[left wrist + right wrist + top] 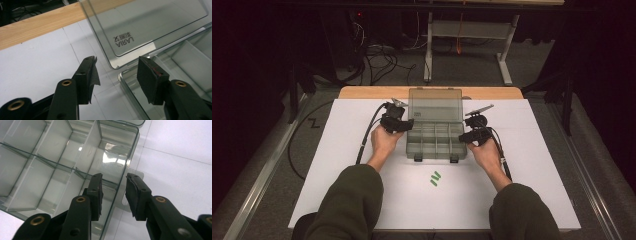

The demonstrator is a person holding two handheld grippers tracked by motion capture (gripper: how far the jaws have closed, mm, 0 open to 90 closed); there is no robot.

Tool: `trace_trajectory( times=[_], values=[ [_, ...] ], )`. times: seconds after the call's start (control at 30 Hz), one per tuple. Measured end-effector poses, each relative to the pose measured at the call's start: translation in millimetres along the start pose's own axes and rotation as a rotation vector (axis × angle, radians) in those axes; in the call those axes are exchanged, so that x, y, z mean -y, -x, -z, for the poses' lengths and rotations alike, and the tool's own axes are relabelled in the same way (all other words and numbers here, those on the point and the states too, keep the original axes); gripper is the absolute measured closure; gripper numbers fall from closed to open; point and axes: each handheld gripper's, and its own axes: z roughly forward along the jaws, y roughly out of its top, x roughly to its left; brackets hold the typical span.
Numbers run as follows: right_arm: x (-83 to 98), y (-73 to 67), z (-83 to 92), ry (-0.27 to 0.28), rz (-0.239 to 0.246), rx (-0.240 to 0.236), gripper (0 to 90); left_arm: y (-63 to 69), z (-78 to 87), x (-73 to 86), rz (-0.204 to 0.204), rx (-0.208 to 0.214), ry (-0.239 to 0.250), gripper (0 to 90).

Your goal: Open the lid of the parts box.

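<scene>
Already the clear organizer box (435,142) sits mid-counter (337,165) with its lid (435,104) raised upright and all compartments bare. Left hand-held gripper (117,72), jaws apart around nothing, hovers by the lid's corner; right hand-held gripper (113,195) straddles the box's side wall, unclamped. Opening looks done; filling or closing remains.

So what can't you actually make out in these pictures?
- Box compartments: too small in the high view to tell whether anything lies inside.
- Right gripper: jaws straddle the box wall; whether the pads press it is unclear.
- Lid: its top is cut off by the left gripper view's edge.
</scene>
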Motion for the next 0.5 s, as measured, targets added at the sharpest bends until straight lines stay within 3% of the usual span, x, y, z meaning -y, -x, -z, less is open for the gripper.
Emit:
trace_trajectory(
  times=[0.2, 0.5],
  values=[
    [0.2, -2.7, 0.2, 0.0, 0.023, 0.006, 64.7, 6.7, 9.7, 0.1, -0.024, 0.044, -0.006, 45.3],
    [2.5, -2.5, 2.4, 0.016, 0.041, -0.017, 57.9, 9.5, 29.5, 13.1, -0.028, 0.075, 0.034, 42.5]
  ],
)
